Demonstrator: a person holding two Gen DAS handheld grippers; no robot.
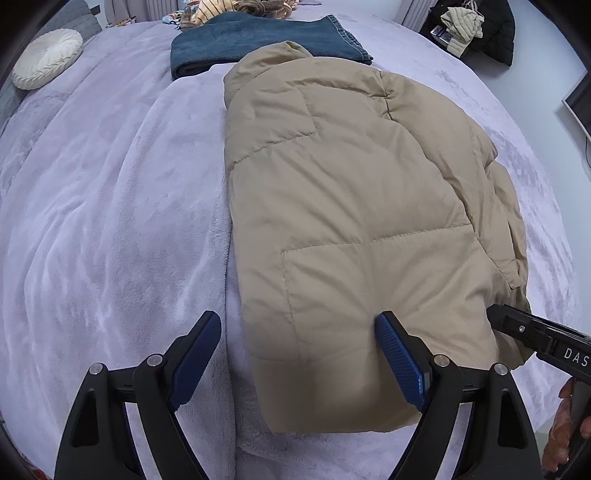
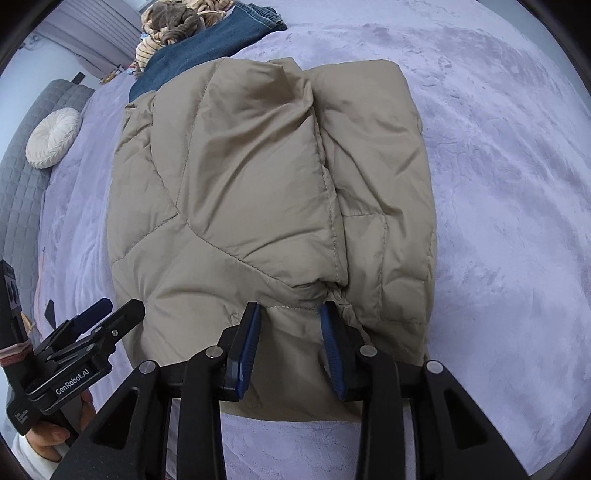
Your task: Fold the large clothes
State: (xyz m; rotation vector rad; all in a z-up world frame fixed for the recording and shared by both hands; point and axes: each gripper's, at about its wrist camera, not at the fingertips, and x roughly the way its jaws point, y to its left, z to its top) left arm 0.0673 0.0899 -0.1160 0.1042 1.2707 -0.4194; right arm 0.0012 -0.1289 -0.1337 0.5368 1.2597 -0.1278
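Note:
A tan puffer jacket (image 1: 351, 206) lies folded lengthwise on the lilac bed cover; it also shows in the right wrist view (image 2: 266, 192). My left gripper (image 1: 299, 325) is open at the jacket's near left corner, its right finger pressing on the fabric and its left finger over the cover. My right gripper (image 2: 290, 314) stands partly open over the jacket's near hem with fabric between its blue pads (image 2: 248, 343). It enters the left wrist view at the right edge (image 1: 495, 314). The left gripper shows at lower left in the right wrist view (image 2: 110, 310).
Folded blue jeans (image 1: 266, 44) lie beyond the jacket, with a striped heap of clothes (image 2: 173, 26) behind. A round white cushion (image 1: 48, 59) sits at far left by a grey headboard (image 2: 22, 177). Dark clothes (image 1: 476, 29) are piled off the bed at far right.

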